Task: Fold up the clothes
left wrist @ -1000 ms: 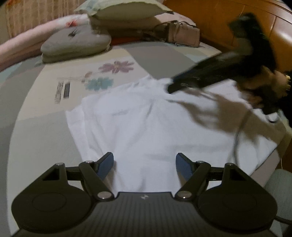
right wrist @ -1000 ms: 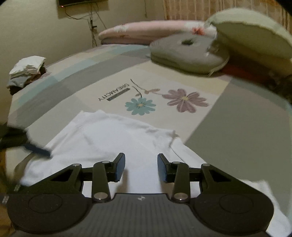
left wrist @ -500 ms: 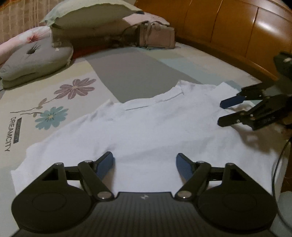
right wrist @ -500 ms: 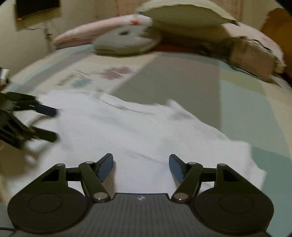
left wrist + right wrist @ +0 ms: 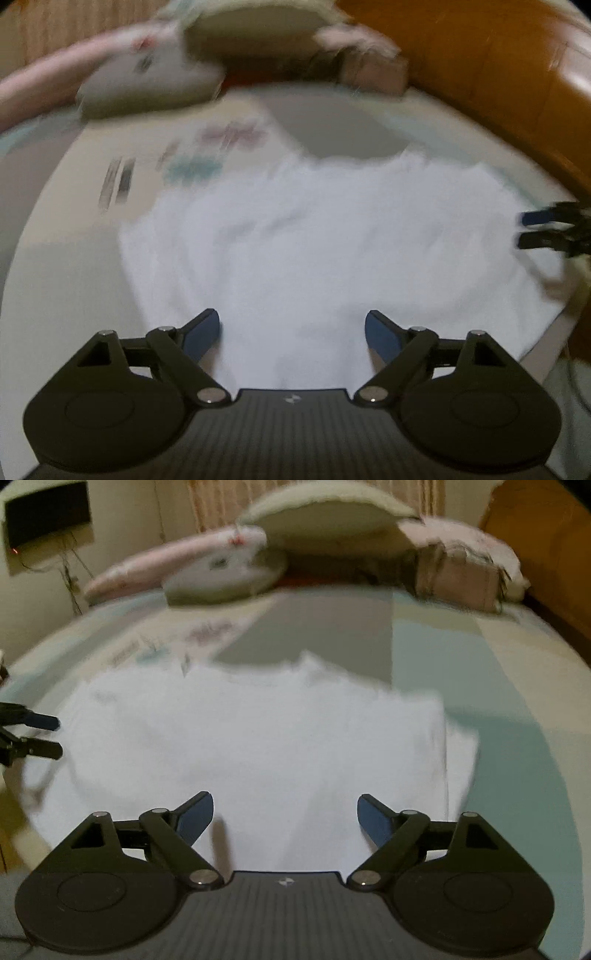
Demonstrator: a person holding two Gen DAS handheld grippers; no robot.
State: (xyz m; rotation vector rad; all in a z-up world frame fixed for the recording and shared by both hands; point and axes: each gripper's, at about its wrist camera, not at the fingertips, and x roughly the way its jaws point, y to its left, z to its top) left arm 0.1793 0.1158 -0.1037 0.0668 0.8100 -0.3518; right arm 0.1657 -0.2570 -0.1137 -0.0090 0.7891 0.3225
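Left wrist: both grippers, left (image 5: 291, 328) & right (image 5: 284, 812), jaws apart over white shirt (image 5: 314, 251).

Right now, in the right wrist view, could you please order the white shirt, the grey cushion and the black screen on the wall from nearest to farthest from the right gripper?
1. White shirt: spread on the bed directly ahead of the open right gripper.
2. Grey cushion: farther up the bed, ahead and left.
3. Black screen: on the wall, far upper left.

Patchwork bed (image 5: 461, 653) bears white shirt (image 5: 258, 746); pillows (image 5: 225, 578) behind.
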